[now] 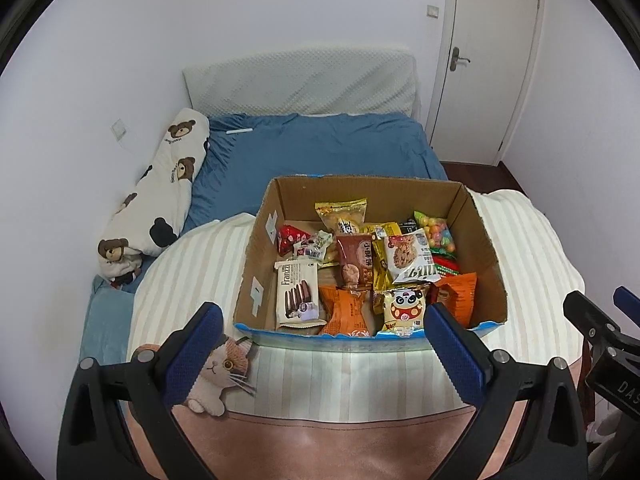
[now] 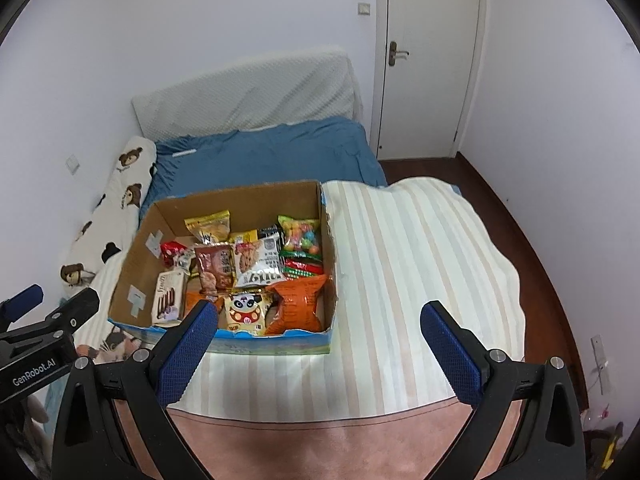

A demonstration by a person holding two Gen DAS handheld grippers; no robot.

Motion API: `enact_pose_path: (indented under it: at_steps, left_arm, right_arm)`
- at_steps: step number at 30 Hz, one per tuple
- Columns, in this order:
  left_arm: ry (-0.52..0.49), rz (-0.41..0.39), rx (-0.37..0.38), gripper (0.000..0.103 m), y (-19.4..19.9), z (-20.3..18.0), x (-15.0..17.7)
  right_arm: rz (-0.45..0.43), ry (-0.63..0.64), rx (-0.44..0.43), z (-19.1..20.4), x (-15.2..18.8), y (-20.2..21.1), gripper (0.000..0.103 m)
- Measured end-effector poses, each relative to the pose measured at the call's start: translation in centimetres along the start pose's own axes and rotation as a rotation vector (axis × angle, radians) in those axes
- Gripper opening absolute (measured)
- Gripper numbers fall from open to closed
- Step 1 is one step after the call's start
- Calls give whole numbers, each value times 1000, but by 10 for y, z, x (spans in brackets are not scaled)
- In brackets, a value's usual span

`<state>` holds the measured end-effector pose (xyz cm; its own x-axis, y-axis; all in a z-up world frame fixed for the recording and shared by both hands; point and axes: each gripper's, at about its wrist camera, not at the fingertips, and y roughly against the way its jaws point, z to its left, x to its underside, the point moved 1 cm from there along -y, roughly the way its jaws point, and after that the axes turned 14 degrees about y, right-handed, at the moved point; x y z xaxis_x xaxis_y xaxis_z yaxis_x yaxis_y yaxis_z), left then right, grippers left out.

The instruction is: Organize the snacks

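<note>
A cardboard box [image 1: 256,264] [image 2: 132,264] sits on a striped blanket on the bed, filled with several snack packs: a Franzzi cookie pack [image 1: 296,294], orange bags [image 1: 456,294] [image 2: 298,300], a panda pack [image 1: 404,306] [image 2: 246,310], a brown cookie pack [image 1: 354,260] and a candy bag [image 1: 436,230] [image 2: 302,234]. My left gripper [image 1: 324,344] is open and empty just in front of the box. My right gripper [image 2: 320,340] is open and empty, near the box's front right corner.
The striped blanket [image 2: 420,264] spreads to the right of the box. A bear-print pillow [image 1: 160,196] lies along the left wall. Blue sheet [image 1: 320,144] and a white headboard cushion [image 1: 300,80] lie behind. A door [image 2: 432,56] stands at the back right.
</note>
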<state>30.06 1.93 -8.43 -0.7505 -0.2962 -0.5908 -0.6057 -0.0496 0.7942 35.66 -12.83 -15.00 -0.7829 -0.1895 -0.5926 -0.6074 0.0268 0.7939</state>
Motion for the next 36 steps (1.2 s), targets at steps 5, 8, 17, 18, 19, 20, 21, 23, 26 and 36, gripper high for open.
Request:
enact_pose_path:
  at_steps: [5, 8, 17, 18, 19, 20, 21, 23, 26, 36]
  left_arm:
    - [3, 26, -1, 103, -12, 0, -1]
    - [-1, 35, 0, 103, -15, -1, 0]
    - [-2, 37, 8, 103, -17, -1, -2]
    - [-2, 37, 8, 103, -17, -1, -2]
    - [1, 34, 8, 103, -16, -1, -2]
    - [1, 33, 9, 103, -16, -1, -3]
    - [1, 31, 8, 103, -16, -1, -3]
    - [1, 32, 11, 103, -15, -1, -3]
    - [1, 31, 12, 103, -15, -1, -3]
    - [-5, 22, 16, 103, -9, -2, -1]
  right_arm:
    - [31, -6, 0, 0, 2, -17, 103]
    - [43, -9, 0, 0, 4, -23, 103]
    - [49, -8, -1, 3, 5, -25, 103]
    - [48, -5, 0, 4, 4, -25, 103]
    - [47, -1, 1, 4, 4, -25, 103]
    - [47, -1, 1, 5, 5, -24, 103]
    - [47, 1, 0, 5, 5, -24, 103]
    - [46, 1, -1, 6, 5, -21, 103]
    - [48, 5, -3, 7, 6, -19, 103]
    - [42, 8, 0, 8, 8, -13, 103]
